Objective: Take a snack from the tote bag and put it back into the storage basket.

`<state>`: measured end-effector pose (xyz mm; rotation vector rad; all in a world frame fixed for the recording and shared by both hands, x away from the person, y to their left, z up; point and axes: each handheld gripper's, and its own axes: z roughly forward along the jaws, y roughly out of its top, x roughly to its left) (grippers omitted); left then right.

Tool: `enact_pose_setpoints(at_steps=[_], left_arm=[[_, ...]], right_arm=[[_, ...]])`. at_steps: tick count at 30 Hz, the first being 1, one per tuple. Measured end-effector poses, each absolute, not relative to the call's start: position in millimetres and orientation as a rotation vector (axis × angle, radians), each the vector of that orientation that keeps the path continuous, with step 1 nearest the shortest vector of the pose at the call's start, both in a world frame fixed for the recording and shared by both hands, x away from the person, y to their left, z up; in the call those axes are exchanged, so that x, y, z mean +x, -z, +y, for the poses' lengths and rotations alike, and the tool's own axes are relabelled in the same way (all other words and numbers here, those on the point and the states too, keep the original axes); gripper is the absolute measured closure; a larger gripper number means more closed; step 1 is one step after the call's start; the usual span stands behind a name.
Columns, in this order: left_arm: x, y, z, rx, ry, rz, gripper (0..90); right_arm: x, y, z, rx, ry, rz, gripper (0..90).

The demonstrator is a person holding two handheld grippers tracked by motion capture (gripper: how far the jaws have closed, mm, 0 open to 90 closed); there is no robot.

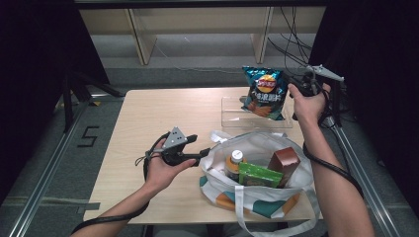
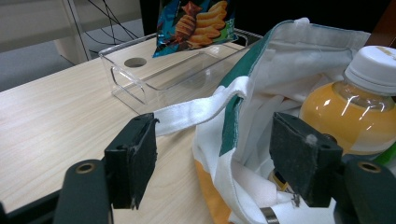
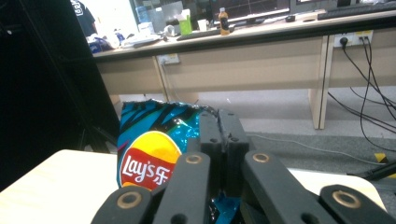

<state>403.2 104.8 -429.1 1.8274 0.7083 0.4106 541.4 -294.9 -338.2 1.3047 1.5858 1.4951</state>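
Hanging in the upper right of the high view, a glossy teal crisp packet (image 1: 264,92) with a red-and-yellow Lay's badge is pinched at its crinkled top edge by the right gripper (image 1: 290,85), whose black jaws are pressed together on the foil. In the right gripper view the two flat rubber pads meet at centre frame, with the packet (image 3: 149,140) bulging out to their left. The packet dangles above a clear, rectangular plastic tray (image 1: 232,114) that sits on the pale wood-grain worktop (image 1: 158,113) right of centre; in the left gripper view the packet's lower end (image 2: 196,23), printed with ridged orange crisps, dips toward the tray (image 2: 140,79) at the top of the frame, and whether it touches the tray cannot be told.

The left gripper (image 1: 205,152), left of centre in the high view, has its jaws spread wide around the rim of a soft white cloth tote bag (image 1: 257,197) with teal and orange patches. In its own view a flat woven strap (image 2: 196,112) runs between the open pads, neither pad pressing on it. Inside the bag stand a rounded orange-juice bottle (image 1: 235,165) with a white cap, a green pouch (image 1: 259,175) and a brown carton (image 1: 284,162).
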Motion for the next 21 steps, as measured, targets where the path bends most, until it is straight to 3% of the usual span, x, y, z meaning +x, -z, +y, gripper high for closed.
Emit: enact_pose_setpoints(at_steps=[21], left_arm=[[402.9, 430.2, 103.4, 1.828, -0.408, 0.689, 31.6]], right_arm=[[548.1, 352.2, -297.1, 1.325, -1.479, 1.583, 90.0]])
